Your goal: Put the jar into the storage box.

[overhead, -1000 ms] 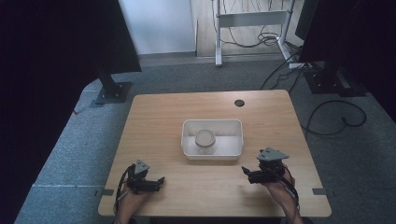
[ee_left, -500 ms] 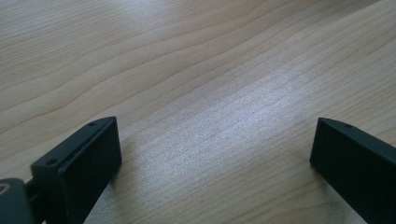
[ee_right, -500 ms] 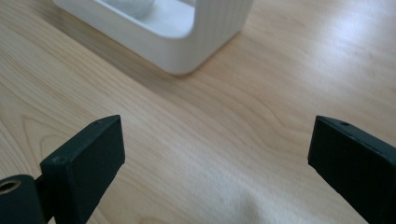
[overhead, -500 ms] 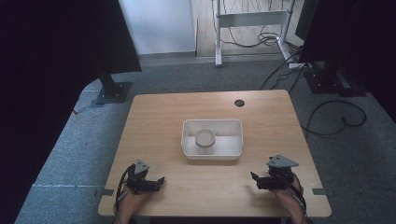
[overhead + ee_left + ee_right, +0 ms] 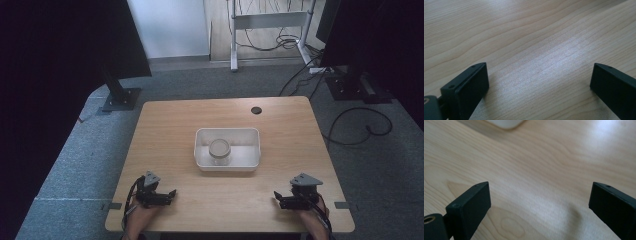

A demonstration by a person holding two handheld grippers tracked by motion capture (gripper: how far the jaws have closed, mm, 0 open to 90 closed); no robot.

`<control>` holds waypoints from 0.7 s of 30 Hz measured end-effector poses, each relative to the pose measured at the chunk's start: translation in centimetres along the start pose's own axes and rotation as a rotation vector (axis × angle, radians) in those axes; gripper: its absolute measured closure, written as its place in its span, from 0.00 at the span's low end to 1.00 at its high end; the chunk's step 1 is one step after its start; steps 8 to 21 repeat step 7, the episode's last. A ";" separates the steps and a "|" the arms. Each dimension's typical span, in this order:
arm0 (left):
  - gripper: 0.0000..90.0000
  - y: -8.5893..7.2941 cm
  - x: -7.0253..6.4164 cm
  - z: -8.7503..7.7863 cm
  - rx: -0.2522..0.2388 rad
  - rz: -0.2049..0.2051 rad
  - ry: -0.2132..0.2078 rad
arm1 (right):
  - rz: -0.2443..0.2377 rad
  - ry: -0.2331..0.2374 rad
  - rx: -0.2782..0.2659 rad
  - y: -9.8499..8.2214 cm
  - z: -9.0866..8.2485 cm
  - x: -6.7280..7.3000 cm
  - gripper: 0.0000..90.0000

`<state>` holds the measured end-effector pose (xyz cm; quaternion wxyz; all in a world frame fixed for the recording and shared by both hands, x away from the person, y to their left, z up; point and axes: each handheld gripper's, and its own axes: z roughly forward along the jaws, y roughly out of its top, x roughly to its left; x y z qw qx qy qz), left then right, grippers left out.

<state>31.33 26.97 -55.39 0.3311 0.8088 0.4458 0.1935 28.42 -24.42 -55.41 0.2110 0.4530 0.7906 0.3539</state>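
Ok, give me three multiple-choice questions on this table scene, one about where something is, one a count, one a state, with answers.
1. Where is the jar?
A. inside the white tray
B. beside the table hole
C. at the left edge

2. How many jars are in the tray?
A. three
B. one
C. two

3. How is the left gripper?
A. shut on the jar
B. open, holding nothing
C. shut, holding nothing

Answers: 1 A, the high view shows the jar within the tray's walls. 2 B, a single jar sits there. 3 B, the left gripper view shows its jaws wide apart over bare wood.
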 end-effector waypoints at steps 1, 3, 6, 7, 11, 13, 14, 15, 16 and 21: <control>0.02 0.0 0.0 0.0 0.000 0.000 0.000 | 0.000 0.000 0.011 -0.2 0.1 0.0 0.04; 0.02 0.0 0.0 0.0 0.000 0.000 0.000 | 0.001 -0.002 0.029 -0.4 0.3 -0.1 0.04; 0.02 0.0 0.0 0.0 0.000 0.000 0.000 | 0.007 -0.002 0.032 -0.6 0.3 -0.2 0.04; 0.02 0.0 0.0 0.0 0.000 0.000 0.000 | 0.007 -0.002 0.033 -0.6 0.3 -0.2 0.04; 0.02 0.0 0.0 0.0 0.000 0.000 0.000 | 0.007 -0.002 0.033 -0.6 0.3 -0.2 0.04; 0.02 0.0 0.0 0.0 0.000 0.000 0.000 | 0.007 -0.002 0.033 -0.6 0.3 -0.2 0.04; 0.02 0.0 0.0 0.0 0.000 0.000 0.000 | 0.007 -0.002 0.033 -0.6 0.3 -0.2 0.04; 0.02 0.0 0.0 0.0 0.000 0.000 0.000 | 0.007 -0.002 0.033 -0.6 0.3 -0.2 0.04; 0.02 0.0 0.0 0.0 0.000 0.000 0.000 | 0.007 -0.002 0.033 -0.6 0.3 -0.2 0.04; 0.02 0.0 0.0 0.0 0.000 0.000 0.000 | 0.007 -0.002 0.033 -0.6 0.3 -0.2 0.04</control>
